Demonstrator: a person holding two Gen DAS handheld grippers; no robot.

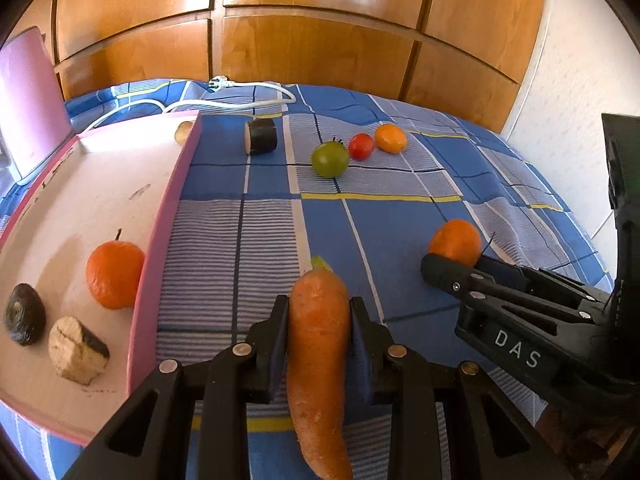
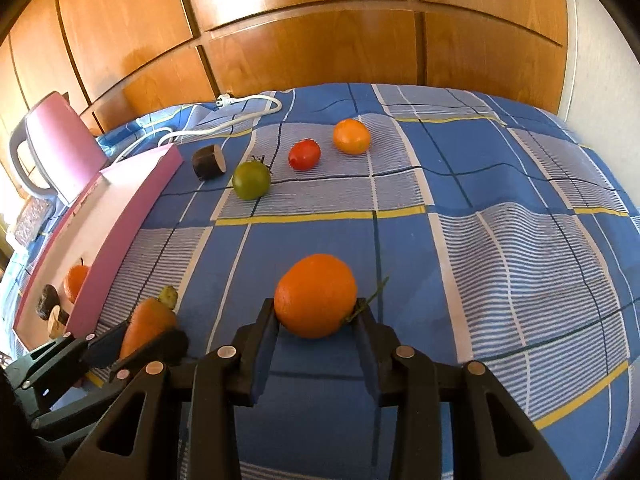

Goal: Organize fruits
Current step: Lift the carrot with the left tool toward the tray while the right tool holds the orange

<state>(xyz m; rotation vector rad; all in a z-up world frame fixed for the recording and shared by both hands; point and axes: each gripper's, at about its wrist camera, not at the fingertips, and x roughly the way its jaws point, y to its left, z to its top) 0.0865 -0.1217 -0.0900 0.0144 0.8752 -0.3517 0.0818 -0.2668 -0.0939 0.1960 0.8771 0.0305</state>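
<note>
My left gripper [image 1: 319, 312] is shut on a long orange carrot [image 1: 318, 352], held lengthwise between the fingers just right of the pink box [image 1: 160, 224]; the carrot also shows in the right wrist view [image 2: 146, 326]. My right gripper [image 2: 316, 314] is shut on an orange [image 2: 316, 296] with a short stem, low over the blue checked cloth [image 2: 480, 240]. The same orange appears in the left wrist view [image 1: 456, 242]. Inside the box lie another orange [image 1: 114, 274], a dark avocado [image 1: 24, 314] and a cut pale piece [image 1: 78, 350].
Farther back on the cloth lie a green tomato [image 1: 330, 159], a red tomato [image 1: 361, 146], a small orange fruit [image 1: 391, 138] and a dark cut piece [image 1: 262, 136]. A white cable and plug [image 1: 224, 88] run behind the box. Wooden cabinet doors [image 1: 320, 32] stand behind.
</note>
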